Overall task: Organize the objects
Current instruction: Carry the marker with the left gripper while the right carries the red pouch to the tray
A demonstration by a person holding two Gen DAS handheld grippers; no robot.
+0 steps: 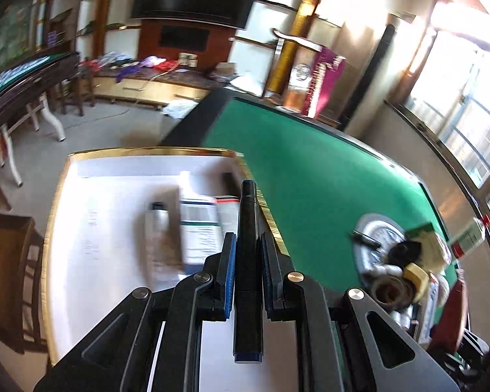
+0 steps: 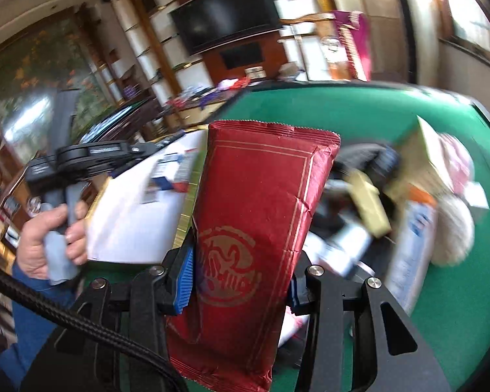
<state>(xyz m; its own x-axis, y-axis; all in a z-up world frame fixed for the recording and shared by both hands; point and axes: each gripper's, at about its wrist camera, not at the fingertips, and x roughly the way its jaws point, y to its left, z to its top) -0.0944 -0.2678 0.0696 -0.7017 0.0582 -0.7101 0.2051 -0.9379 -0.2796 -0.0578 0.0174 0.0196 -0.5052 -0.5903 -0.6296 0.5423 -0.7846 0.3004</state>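
A slim black cylindrical marker pen with a dark blue end [image 1: 249, 261] stands nearest the left lens, clamped lengthwise between the blue-padded fingers [image 1: 229, 271] of the left gripper [image 1: 248, 261], whose jaws are drawn narrow against its barrel. Its capped tip reaches past the fingertips, over the gold-edged rim of a shallow white rectangular tray [image 1: 114, 176]. Beyond the fingers and slightly to their left, a silver squeeze tube with a black cap [image 1: 161, 235] and a white-and-teal printed carton [image 1: 201, 228] lie inside that tray. To the right of the fingers spreads the green felt table [image 1: 310, 179], with a blurred pile of mixed items [image 1: 405, 261] farther off that side.

In the right view, a crinkled dark red foil packet with gold line print and a round emblem [image 2: 254, 235] fills the space between the right gripper [image 2: 241, 281] fingers, which are closed partway onto its lower half. Left of those fingers, a person's hand [image 2: 45, 241] grips the other tool's handle.
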